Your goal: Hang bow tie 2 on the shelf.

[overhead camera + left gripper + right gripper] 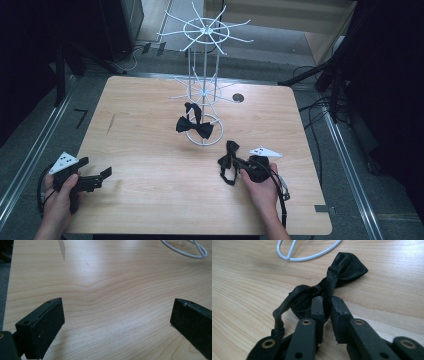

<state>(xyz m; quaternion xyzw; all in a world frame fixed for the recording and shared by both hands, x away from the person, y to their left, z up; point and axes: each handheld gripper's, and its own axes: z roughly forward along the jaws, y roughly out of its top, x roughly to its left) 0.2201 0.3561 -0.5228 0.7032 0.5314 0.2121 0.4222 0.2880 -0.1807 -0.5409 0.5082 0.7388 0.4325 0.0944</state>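
A black bow tie (228,159) lies on the wooden table (150,150) at the right front. My right gripper (239,163) is shut on it. In the right gripper view the jaws pinch the bow tie (342,267) at its strap near the knot, and the gripper (327,302) rests low over the wood. A second black bow tie (194,126) hangs on the white wire stand (205,75) at the table's middle back. My left gripper (97,176) is open near the left front corner, its fingers (45,325) wide apart over bare wood with nothing between them.
The stand's round wire base (204,131) rests on the table; part of the base (186,250) shows in the left gripper view and part of it (309,251) in the right gripper view. A round cable hole (238,98) sits at the back right. Cables lie on the floor.
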